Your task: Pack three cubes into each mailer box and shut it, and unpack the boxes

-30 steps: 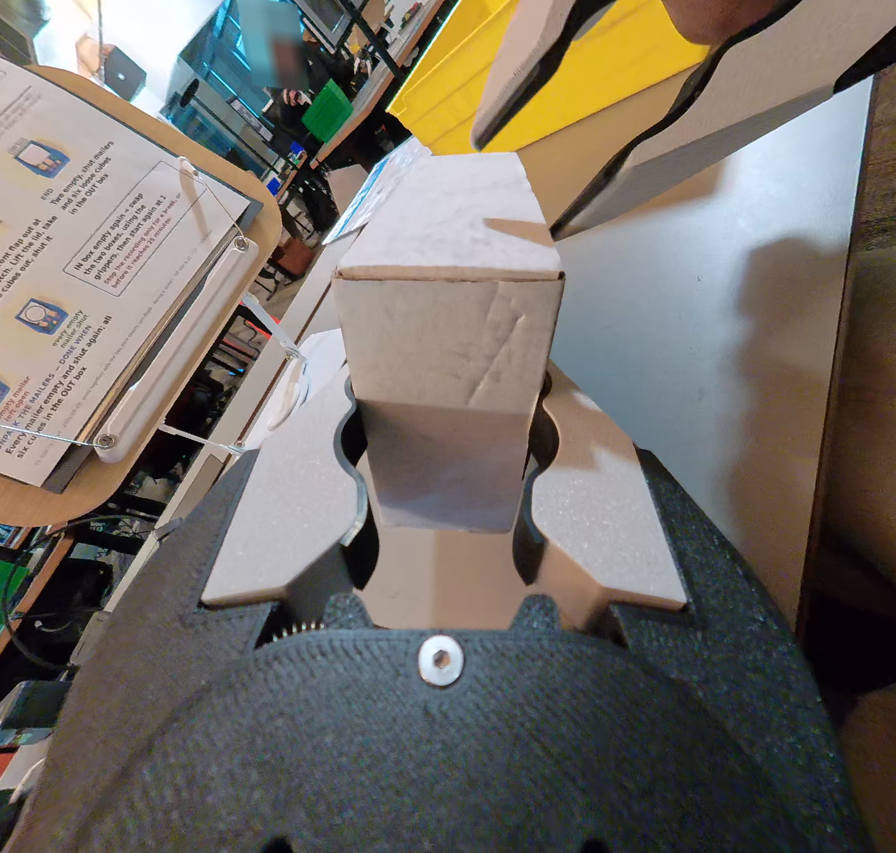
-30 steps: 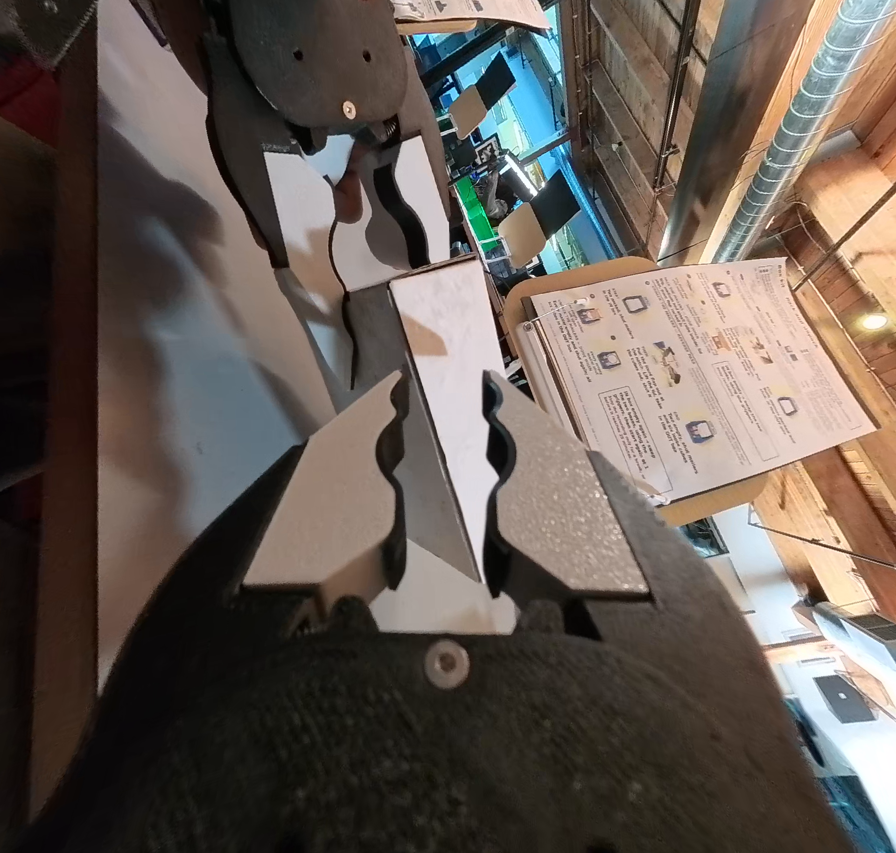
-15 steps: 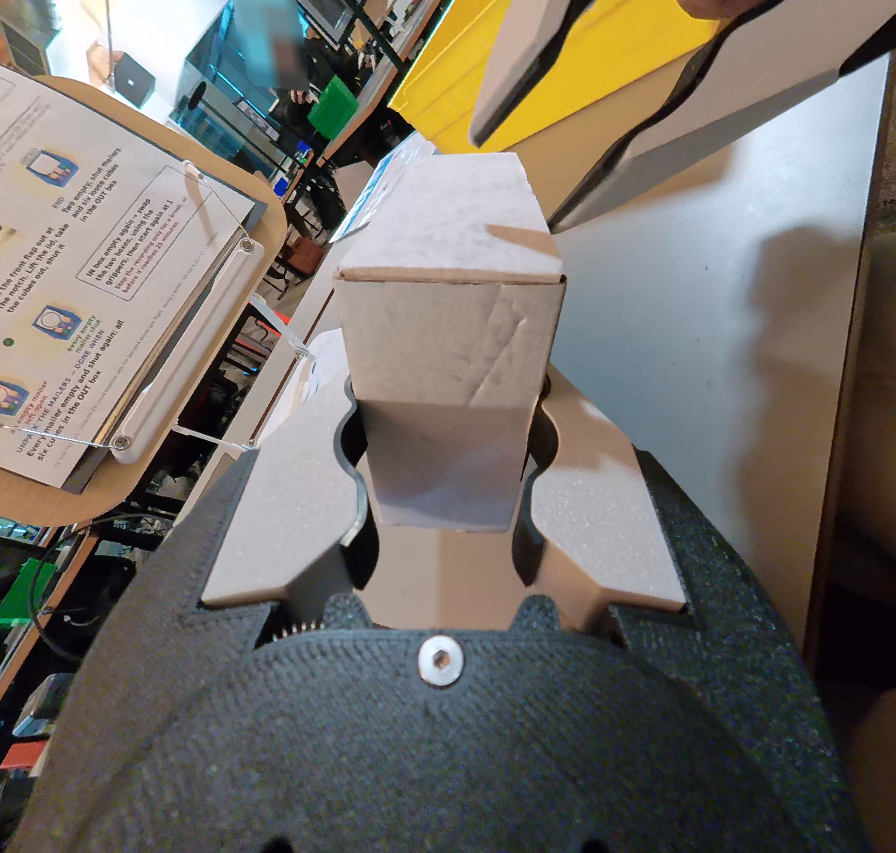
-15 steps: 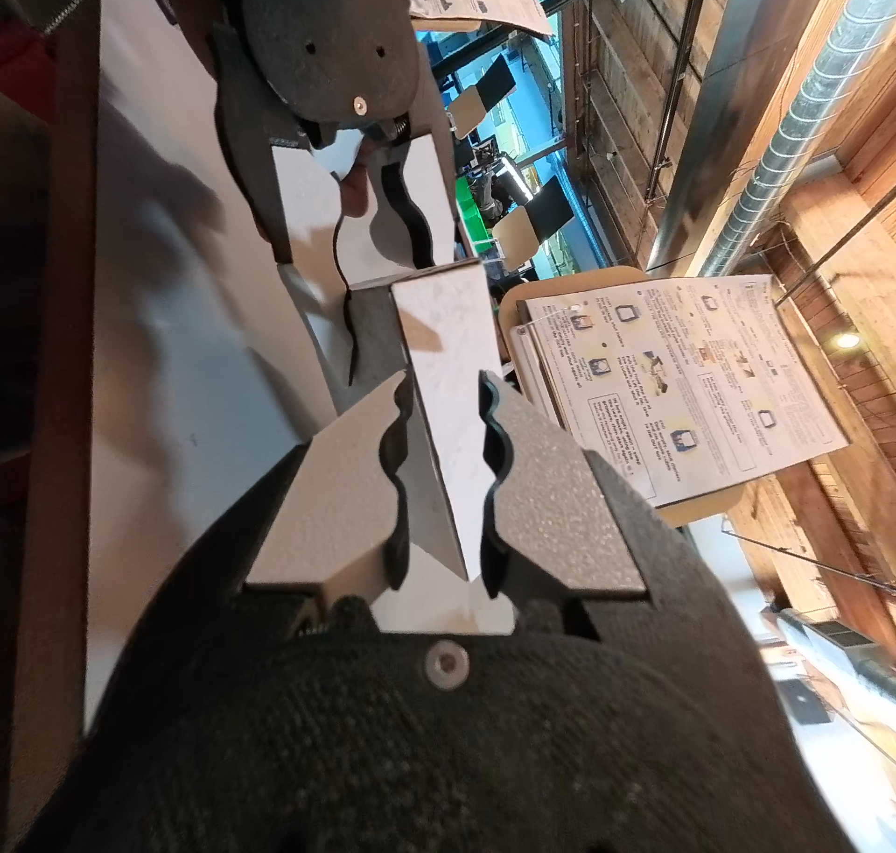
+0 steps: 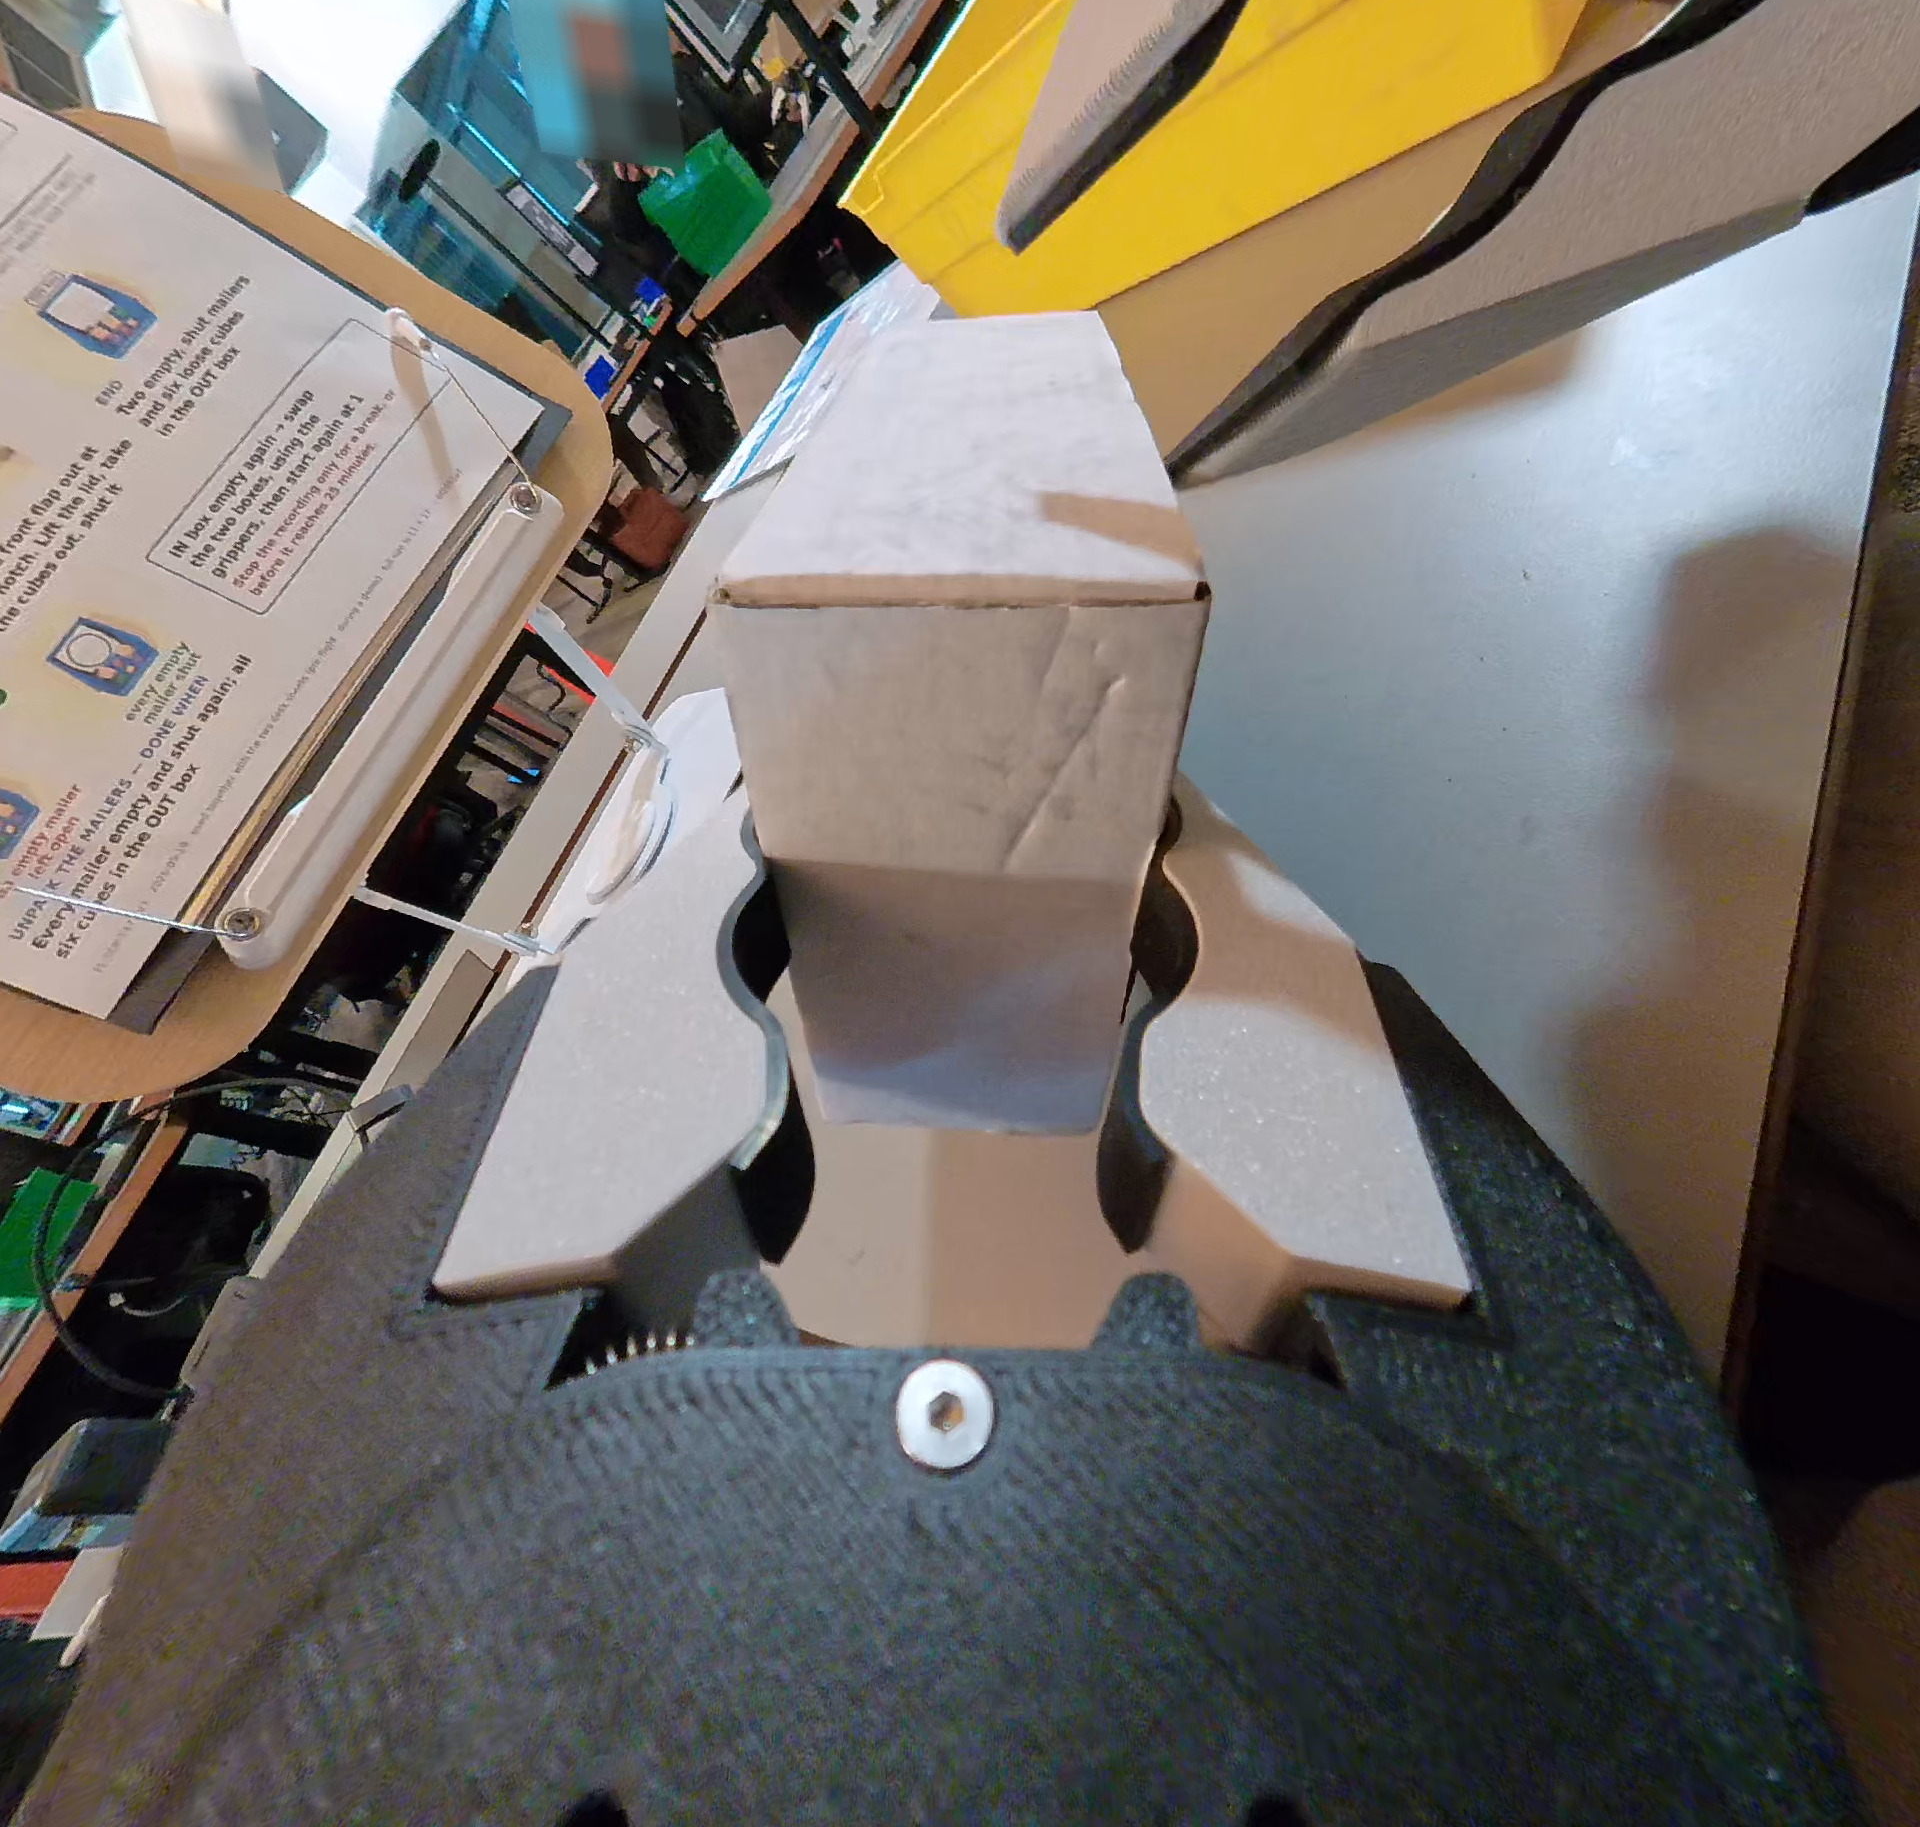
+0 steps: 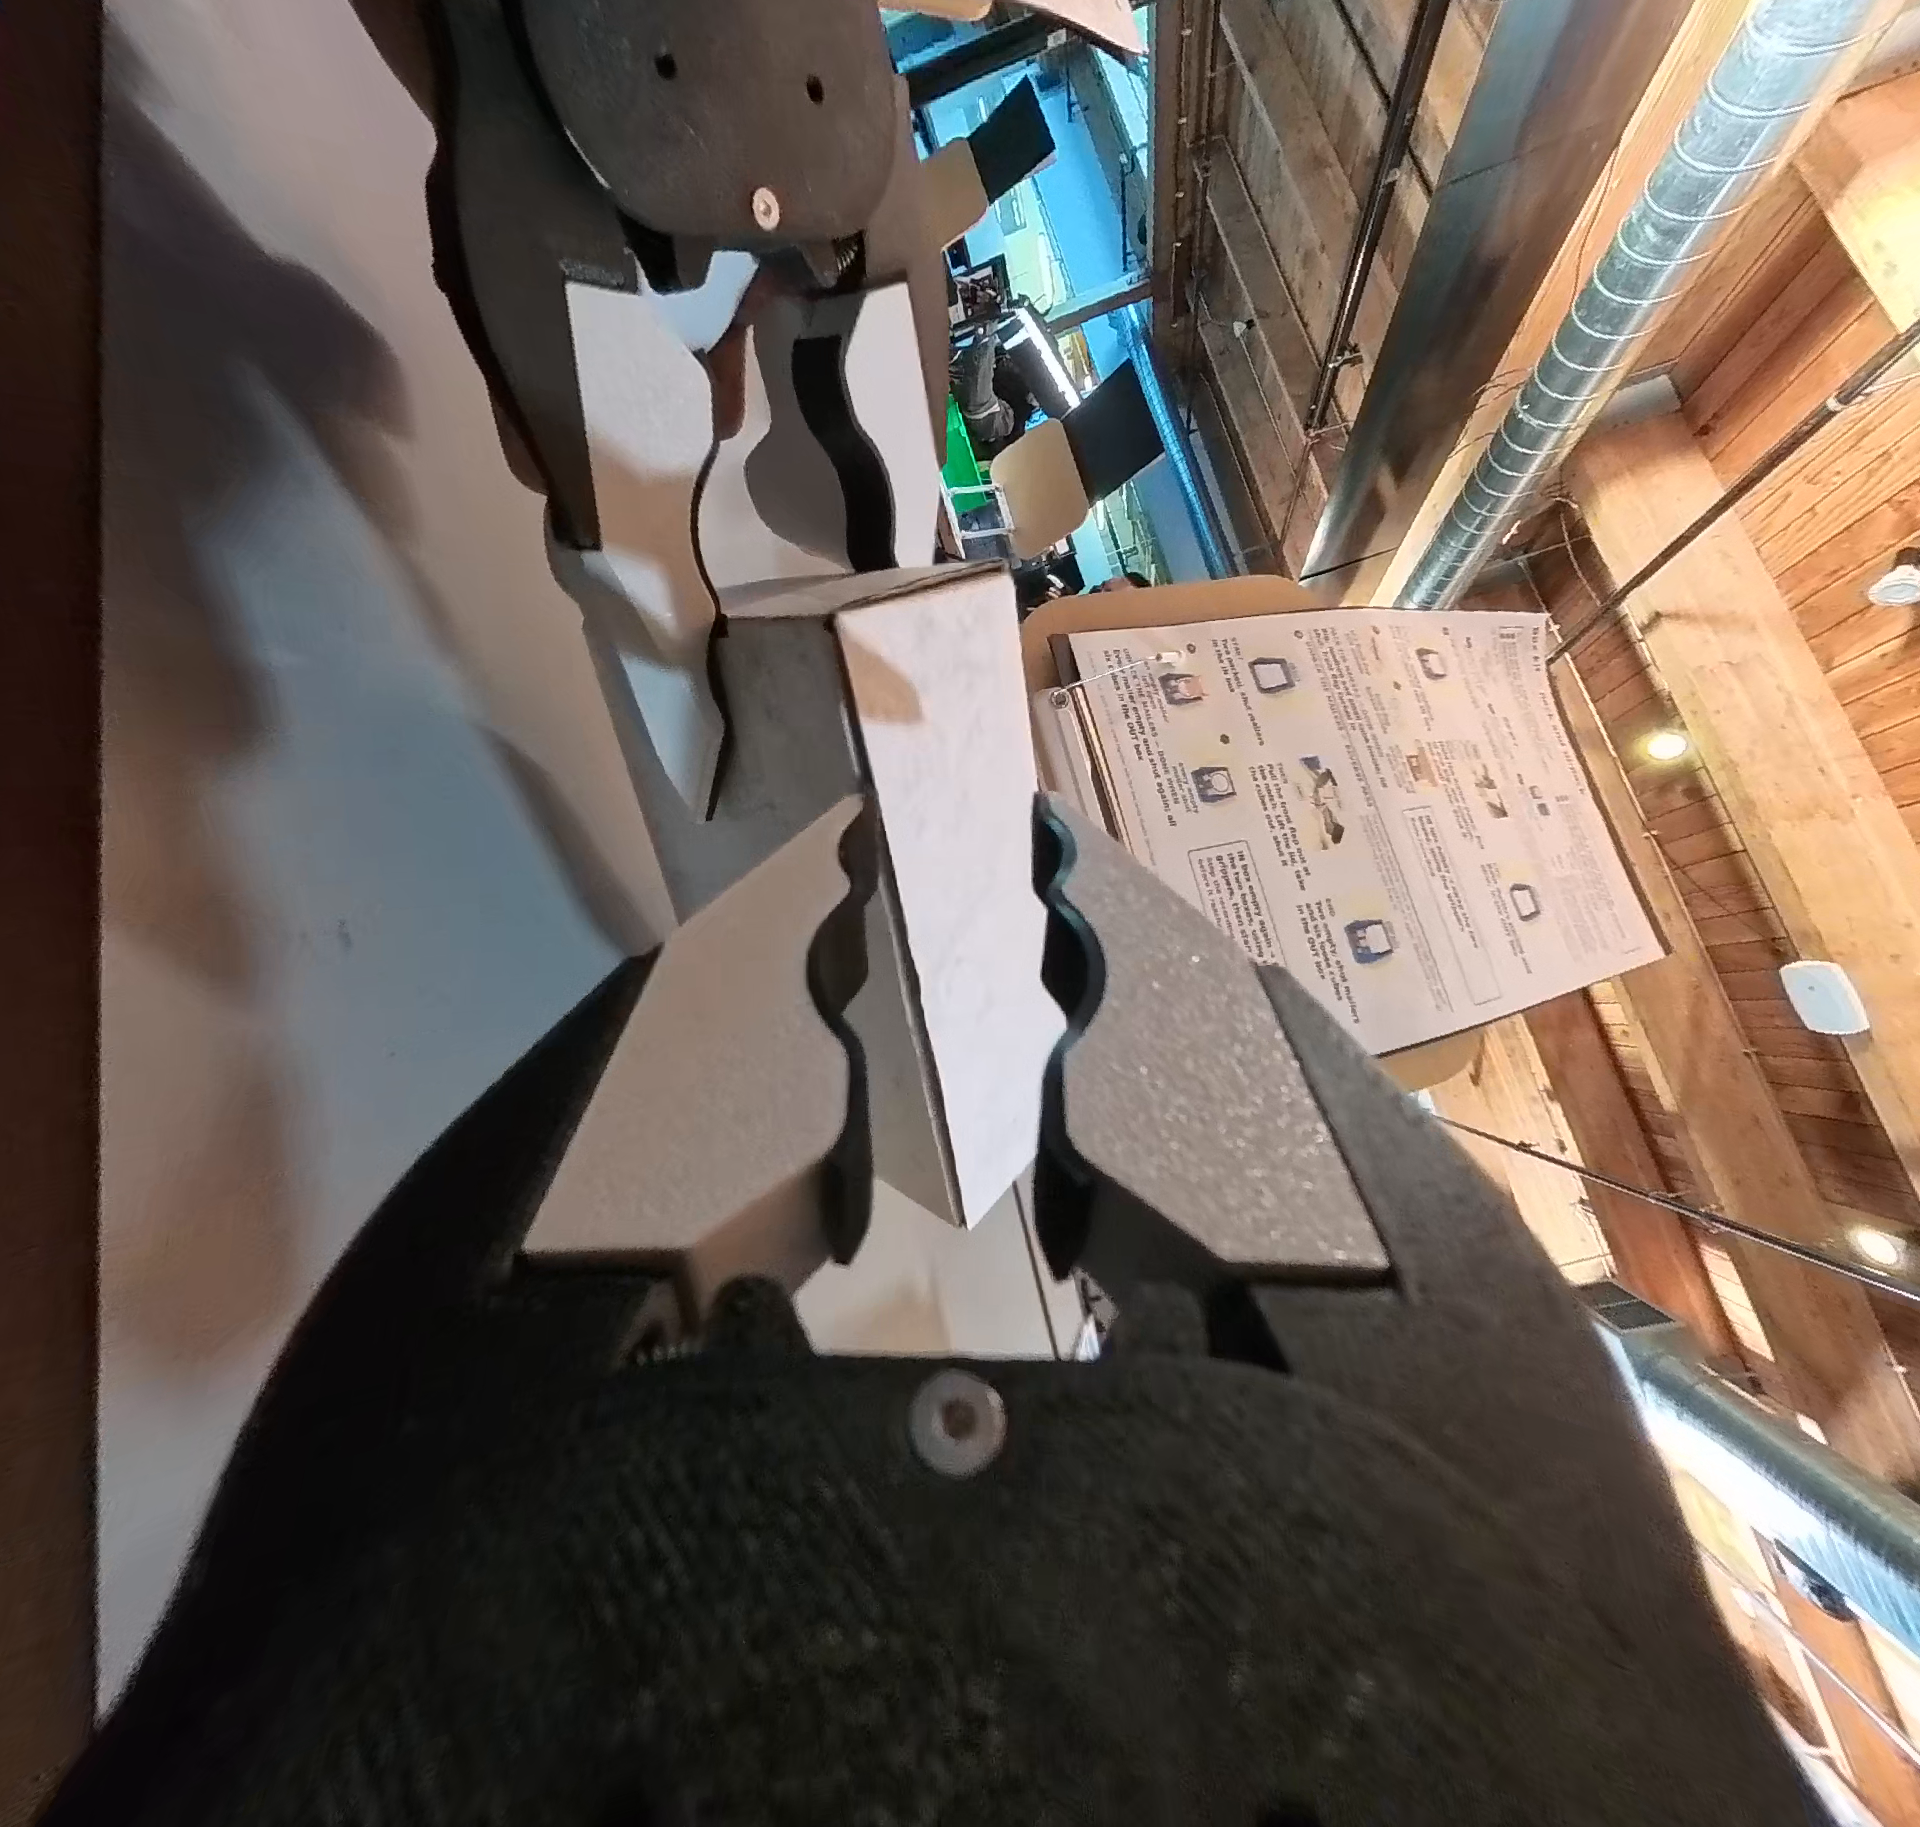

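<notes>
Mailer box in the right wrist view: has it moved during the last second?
Yes, slightly. Held in the right hand-held gripper, the mailer box has drifted toward the instruction sheet; the gap between them has narrowed.

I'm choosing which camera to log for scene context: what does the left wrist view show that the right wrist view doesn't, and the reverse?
Only the left wrist view shows the yellow plastic bin beyond the table.

Only the right wrist view shows the wooden plank wall and ribbed silver duct.

Both show the shut white cardboard mailer box clamped at opposite ends by the left gripper and right gripper, plus the printed instruction sheet on a clipboard and grey tabletop.
</notes>
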A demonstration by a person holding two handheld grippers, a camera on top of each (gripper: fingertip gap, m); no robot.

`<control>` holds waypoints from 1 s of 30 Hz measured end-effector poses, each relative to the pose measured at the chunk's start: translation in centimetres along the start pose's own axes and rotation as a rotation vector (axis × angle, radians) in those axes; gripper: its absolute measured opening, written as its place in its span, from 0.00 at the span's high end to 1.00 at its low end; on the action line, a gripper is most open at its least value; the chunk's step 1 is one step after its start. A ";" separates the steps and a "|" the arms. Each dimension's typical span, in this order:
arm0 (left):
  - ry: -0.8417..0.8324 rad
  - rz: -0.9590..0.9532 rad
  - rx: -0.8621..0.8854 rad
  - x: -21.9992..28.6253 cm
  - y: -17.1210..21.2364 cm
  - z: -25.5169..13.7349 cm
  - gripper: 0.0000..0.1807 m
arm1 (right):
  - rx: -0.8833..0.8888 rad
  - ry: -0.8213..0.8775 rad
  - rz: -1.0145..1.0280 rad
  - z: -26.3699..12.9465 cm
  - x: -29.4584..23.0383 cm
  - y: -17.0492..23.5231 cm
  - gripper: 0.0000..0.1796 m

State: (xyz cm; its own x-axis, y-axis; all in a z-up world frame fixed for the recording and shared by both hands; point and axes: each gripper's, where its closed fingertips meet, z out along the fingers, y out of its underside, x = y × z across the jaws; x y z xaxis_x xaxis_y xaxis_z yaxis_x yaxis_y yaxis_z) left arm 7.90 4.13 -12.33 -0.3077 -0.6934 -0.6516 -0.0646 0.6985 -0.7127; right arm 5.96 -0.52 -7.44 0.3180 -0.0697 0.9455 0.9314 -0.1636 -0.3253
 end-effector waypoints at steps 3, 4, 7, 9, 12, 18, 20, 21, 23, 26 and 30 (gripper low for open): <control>0.001 -0.007 -0.007 0.0 0.0 0.0 0.63 | -0.003 0.008 0.013 0.0 0.2 0.0 0.84; 0.000 -0.006 -0.008 0.0 0.1 0.0 0.63 | -0.003 0.009 0.014 0.0 0.2 0.0 0.84; 0.000 -0.003 -0.011 0.0 0.3 0.1 0.63 | -0.006 0.016 0.008 0.0 0.2 0.0 0.83; 0.002 -0.006 -0.014 0.0 0.3 0.1 0.63 | -0.008 0.024 0.011 0.0 0.4 0.0 0.82; 0.005 -0.012 -0.015 0.0 0.3 0.1 0.63 | -0.009 0.032 0.020 -0.1 0.6 0.0 0.81; 0.022 -0.027 -0.007 0.2 0.3 0.1 0.63 | 0.019 0.007 0.037 -0.2 0.2 -0.3 0.82; 0.029 -0.045 -0.002 0.3 0.2 0.0 0.63 | 0.038 -0.004 0.037 -0.3 0.0 -0.5 0.84; 0.029 -0.051 0.000 0.3 0.1 0.0 0.64 | 0.047 -0.010 0.031 -0.4 -0.1 -0.7 0.84; 0.031 -0.071 0.002 0.3 0.1 0.0 0.64 | 0.040 -0.026 0.031 -0.3 -0.5 -0.7 0.83; 0.032 -0.074 0.004 0.3 0.1 0.0 0.63 | 0.032 -0.025 0.017 -0.2 -0.7 -0.6 0.83; 0.023 -0.040 0.004 0.5 0.0 0.1 0.64 | 0.035 -0.013 0.061 -0.4 -0.2 -0.5 0.82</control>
State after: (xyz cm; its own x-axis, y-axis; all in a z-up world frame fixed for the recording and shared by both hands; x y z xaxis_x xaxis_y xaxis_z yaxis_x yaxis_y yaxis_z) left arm 7.84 3.83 -12.68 -0.3272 -0.7162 -0.6164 -0.0735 0.6696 -0.7390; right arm 5.40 -0.83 -7.45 0.3766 -0.0658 0.9241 0.9156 -0.1251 -0.3820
